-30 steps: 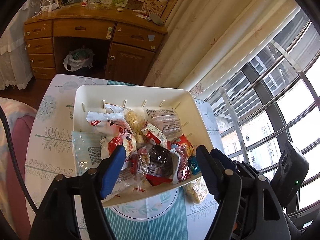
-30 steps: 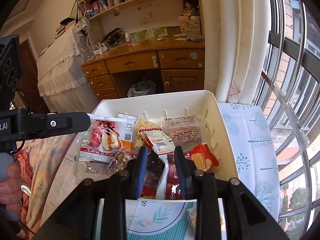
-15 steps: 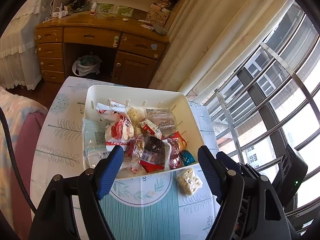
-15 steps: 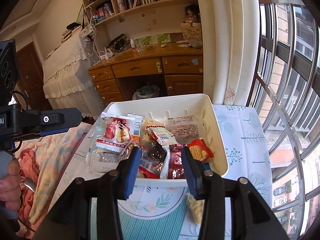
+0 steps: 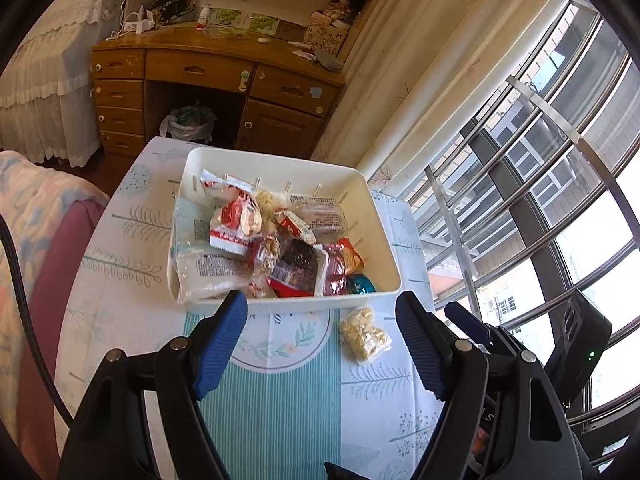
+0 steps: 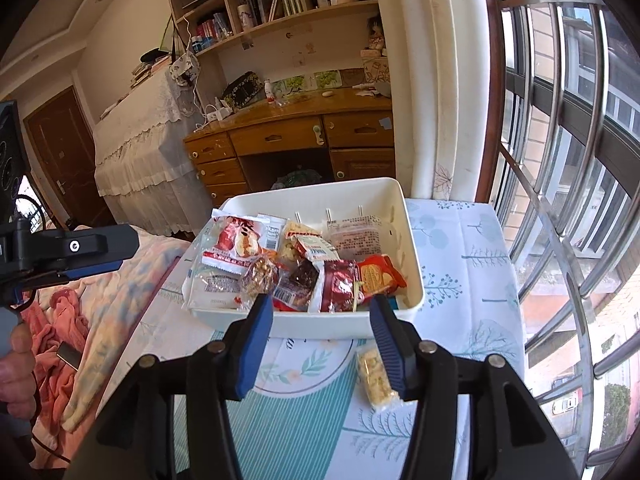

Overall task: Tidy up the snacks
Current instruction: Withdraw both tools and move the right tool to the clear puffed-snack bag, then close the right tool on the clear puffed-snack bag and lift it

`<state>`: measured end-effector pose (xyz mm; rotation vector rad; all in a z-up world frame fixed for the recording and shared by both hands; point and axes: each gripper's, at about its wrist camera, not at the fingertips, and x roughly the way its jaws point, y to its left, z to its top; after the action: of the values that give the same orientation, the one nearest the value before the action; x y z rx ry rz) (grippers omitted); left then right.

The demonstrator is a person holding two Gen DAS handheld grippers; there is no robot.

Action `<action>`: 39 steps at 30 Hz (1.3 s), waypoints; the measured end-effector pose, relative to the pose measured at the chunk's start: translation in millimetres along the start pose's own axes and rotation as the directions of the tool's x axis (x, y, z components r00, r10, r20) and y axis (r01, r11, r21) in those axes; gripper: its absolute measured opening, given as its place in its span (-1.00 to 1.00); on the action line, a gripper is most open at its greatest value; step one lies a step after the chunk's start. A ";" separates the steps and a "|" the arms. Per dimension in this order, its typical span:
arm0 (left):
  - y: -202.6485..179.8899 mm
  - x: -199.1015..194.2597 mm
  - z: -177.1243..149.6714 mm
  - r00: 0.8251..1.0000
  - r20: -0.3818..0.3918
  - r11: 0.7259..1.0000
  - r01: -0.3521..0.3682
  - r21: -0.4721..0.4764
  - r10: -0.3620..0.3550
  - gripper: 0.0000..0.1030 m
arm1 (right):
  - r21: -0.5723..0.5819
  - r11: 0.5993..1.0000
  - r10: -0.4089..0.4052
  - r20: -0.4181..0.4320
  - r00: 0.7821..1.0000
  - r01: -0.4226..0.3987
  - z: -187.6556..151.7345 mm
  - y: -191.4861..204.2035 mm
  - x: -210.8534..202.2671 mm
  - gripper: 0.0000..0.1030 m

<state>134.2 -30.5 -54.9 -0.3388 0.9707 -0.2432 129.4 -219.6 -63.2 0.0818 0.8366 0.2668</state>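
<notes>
A white bin (image 5: 280,162) full of wrapped snacks stands on the patterned tablecloth (image 5: 272,408). Among them are a red-and-white pack (image 5: 236,220) and a dark red pack (image 5: 296,268). One clear packet of pale yellow snack (image 5: 365,338) lies loose on the cloth just in front of the bin's near right corner. My left gripper (image 5: 320,304) is open and empty, hanging in front of the bin. In the right wrist view the bin (image 6: 320,196) sits ahead. My right gripper (image 6: 321,304) is open, its jaws opening, nothing between them. The loose packet (image 6: 374,376) lies beside its right finger.
A pink blanket (image 6: 100,312) lies left of the table. A wooden desk (image 5: 216,68) stands behind it, with a bagged bin (image 5: 188,122) underneath. A barred window (image 5: 540,168) and curtain run along the right. A hand (image 6: 12,364) holds the left gripper's body (image 6: 72,248).
Both grippers have drawn back and up from the bin, so it looks smaller and farther. The right jaws have spread wider. The loose packet on the cloth has come into full view.
</notes>
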 end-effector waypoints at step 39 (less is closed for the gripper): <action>22.0 79.9 -87.0 0.851 -0.393 0.917 -0.397 -0.048 0.348 0.48 | 0.011 1.000 -0.019 -0.376 0.927 0.025 -84.1 -70.7 124.0 0.22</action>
<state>105.9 -53.2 -169.5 -0.2139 1.4169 0.1194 160.4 -257.6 -221.5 0.0358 1.2214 0.2586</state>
